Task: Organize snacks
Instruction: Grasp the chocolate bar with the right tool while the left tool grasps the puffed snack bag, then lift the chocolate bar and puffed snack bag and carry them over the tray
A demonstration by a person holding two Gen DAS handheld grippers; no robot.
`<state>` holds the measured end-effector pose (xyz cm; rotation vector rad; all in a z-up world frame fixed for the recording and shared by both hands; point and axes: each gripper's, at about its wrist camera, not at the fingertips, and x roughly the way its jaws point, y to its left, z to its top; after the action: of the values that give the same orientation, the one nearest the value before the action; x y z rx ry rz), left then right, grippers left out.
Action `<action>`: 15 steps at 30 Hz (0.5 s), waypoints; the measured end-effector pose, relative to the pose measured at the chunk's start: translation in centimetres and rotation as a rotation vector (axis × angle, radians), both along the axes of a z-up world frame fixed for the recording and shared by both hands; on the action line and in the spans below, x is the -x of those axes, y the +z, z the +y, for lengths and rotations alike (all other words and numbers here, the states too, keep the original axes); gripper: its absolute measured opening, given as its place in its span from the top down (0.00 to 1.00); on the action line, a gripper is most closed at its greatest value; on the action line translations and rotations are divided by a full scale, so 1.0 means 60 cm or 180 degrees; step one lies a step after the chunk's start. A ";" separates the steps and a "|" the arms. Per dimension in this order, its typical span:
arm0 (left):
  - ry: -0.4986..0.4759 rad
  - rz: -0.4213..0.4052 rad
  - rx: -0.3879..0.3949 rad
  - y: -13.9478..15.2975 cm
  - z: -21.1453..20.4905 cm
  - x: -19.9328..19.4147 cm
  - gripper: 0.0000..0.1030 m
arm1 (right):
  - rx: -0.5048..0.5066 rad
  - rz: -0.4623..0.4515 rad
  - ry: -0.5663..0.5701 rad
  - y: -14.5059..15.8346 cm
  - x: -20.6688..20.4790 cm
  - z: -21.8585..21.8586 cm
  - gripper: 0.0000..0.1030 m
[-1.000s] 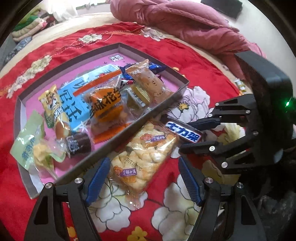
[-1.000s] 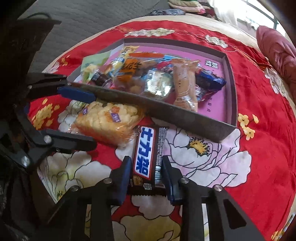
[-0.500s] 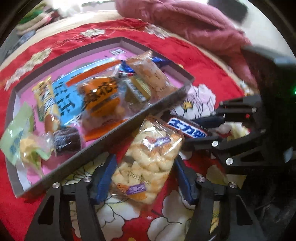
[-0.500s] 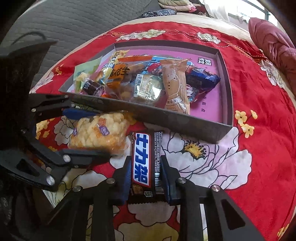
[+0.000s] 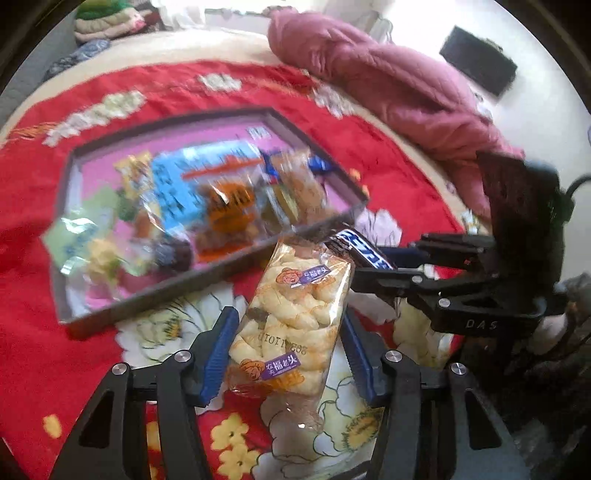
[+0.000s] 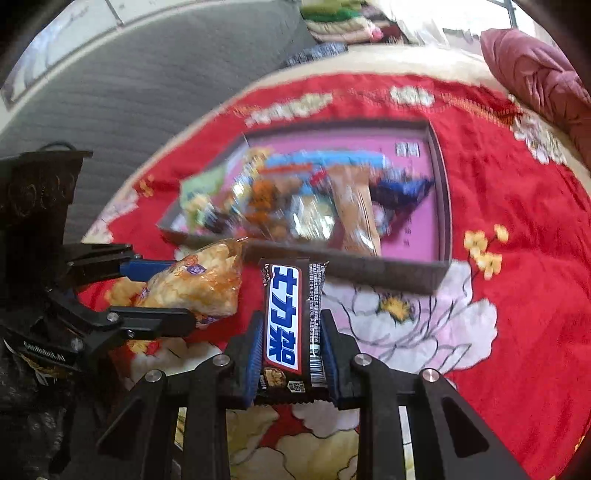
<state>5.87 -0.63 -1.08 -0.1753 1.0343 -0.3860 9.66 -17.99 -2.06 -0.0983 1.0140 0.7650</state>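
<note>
My left gripper [image 5: 289, 317] has its jaws closing, and the blue pads press the sides of a clear bag of pale puffed snacks [image 5: 295, 288], which hangs tilted above the red cloth. From the right wrist view, the same gripper [image 6: 173, 291] and bag [image 6: 199, 280] are at the left. My right gripper [image 6: 291, 317] is shut on a dark chocolate bar [image 6: 284, 295] with a blue and white label, held upright just in front of the box. The left wrist view has that bar [image 5: 364, 251] at the right. The grey box [image 5: 207, 273] with a pink floor holds several wrapped snacks.
A red cloth with white flowers [image 5: 55, 332] covers the bed. A pink quilt [image 5: 388, 92] lies bunched behind the box, and folded clothes [image 5: 107, 22] sit at the far back. The box's near wall [image 6: 369, 269] stands between both grippers and the snacks inside.
The left jaws closed onto the puffed snack bag and lifted it off the cloth. The right gripper tightened on the chocolate bar and raised it. The box now looks smaller and farther away.
</note>
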 end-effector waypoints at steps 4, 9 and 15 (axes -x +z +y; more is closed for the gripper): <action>0.0185 -0.0149 -0.0062 0.040 0.017 -0.003 0.54 | -0.0152 -0.0186 -0.0068 0.024 -0.002 -0.003 0.72; 0.0238 -0.0195 -0.0113 0.051 0.022 -0.016 0.72 | -0.0290 -0.0368 -0.0135 0.042 -0.011 -0.006 0.72; 0.0267 0.0115 -0.0156 0.007 0.041 -0.017 0.60 | -0.0243 -0.0274 -0.0128 0.030 -0.018 -0.004 0.72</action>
<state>6.90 1.83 -0.66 -0.1816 1.0673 -0.2821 10.75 -18.20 -0.23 -0.0447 0.9015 0.7558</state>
